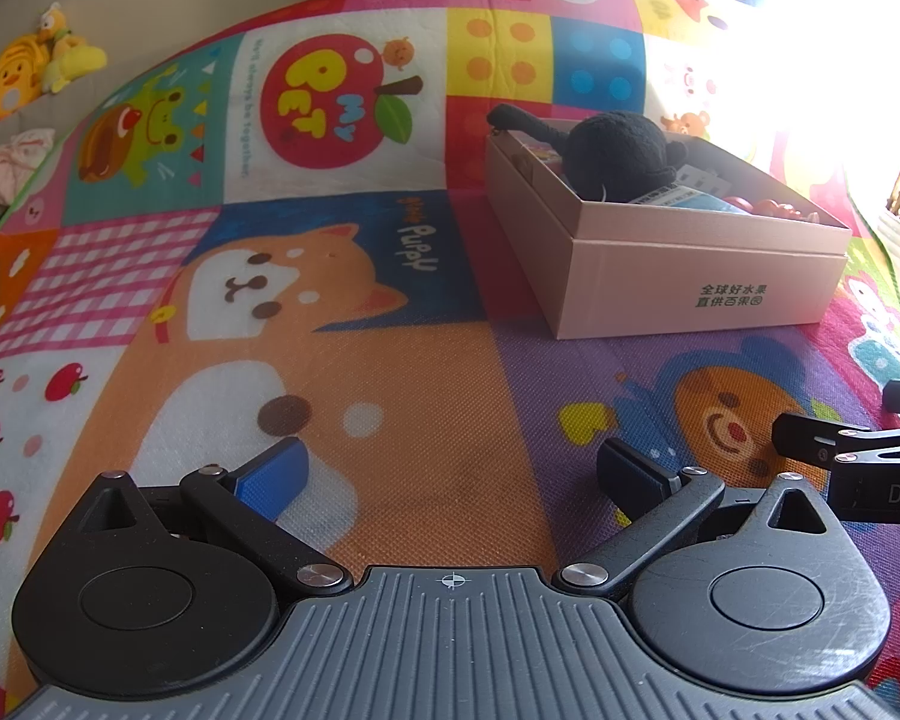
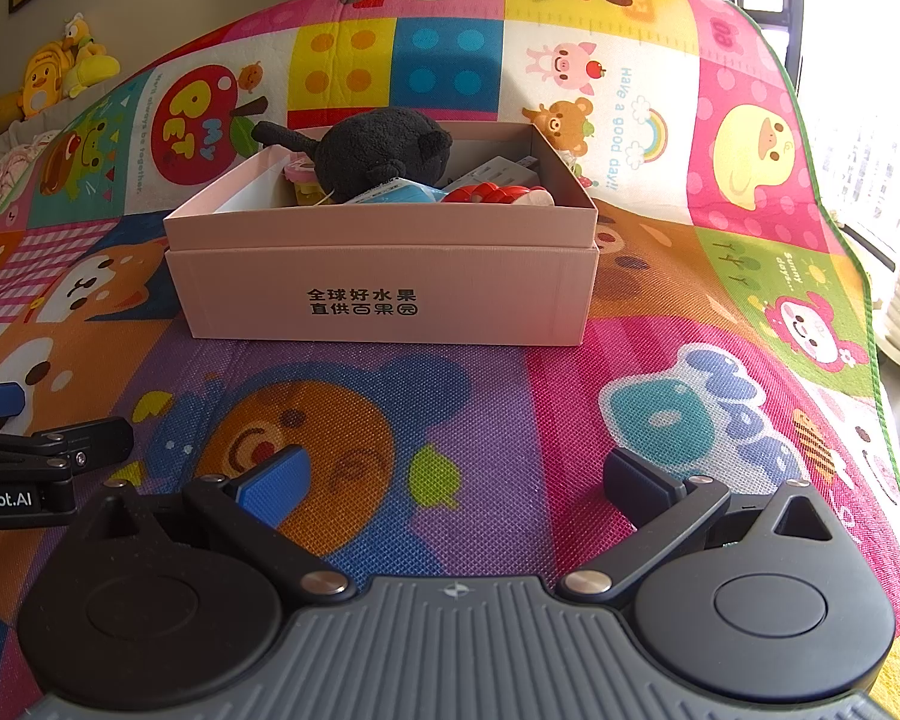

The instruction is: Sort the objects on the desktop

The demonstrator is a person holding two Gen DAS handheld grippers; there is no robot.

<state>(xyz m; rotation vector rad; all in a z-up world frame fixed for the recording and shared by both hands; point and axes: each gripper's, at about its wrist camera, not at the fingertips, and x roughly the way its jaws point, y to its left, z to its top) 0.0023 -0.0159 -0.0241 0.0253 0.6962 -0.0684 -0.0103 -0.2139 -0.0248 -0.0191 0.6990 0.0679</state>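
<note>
Both claws, left gripper (image 1: 450, 468) and right gripper (image 2: 453, 477), are hovering spread and empty over the mat (image 2: 480, 420); black plush (image 2: 378, 150) is sitting in the far pink box (image 2: 384, 288) (other toys alongside).

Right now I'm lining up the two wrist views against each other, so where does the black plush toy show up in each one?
Left wrist view: the black plush toy sits upper right, inside the pink box, its tail over the far left corner.
Right wrist view: the black plush toy sits upper centre, in the same pink box.
Shared landmark: the black printed characters on the box's front wall, lower right of the toy in the left view, directly below it in the right.
</note>
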